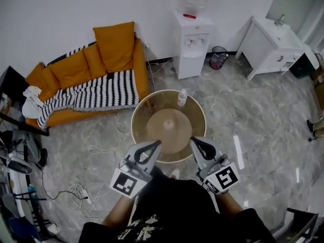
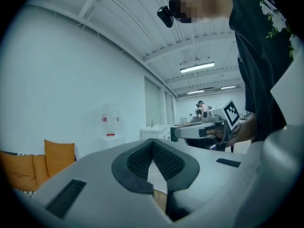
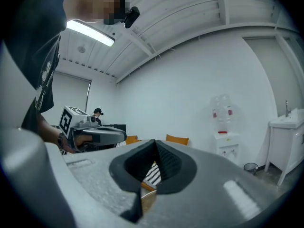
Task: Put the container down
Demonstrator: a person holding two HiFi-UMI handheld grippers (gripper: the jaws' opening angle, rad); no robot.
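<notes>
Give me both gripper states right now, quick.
Left gripper: closed, nothing between its jaws.
Right gripper: closed, nothing between its jaws.

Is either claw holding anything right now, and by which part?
Nothing is held. The left claw and the right claw are both shut on nothing; the bottle stands by itself on the round table, apart from both.
</notes>
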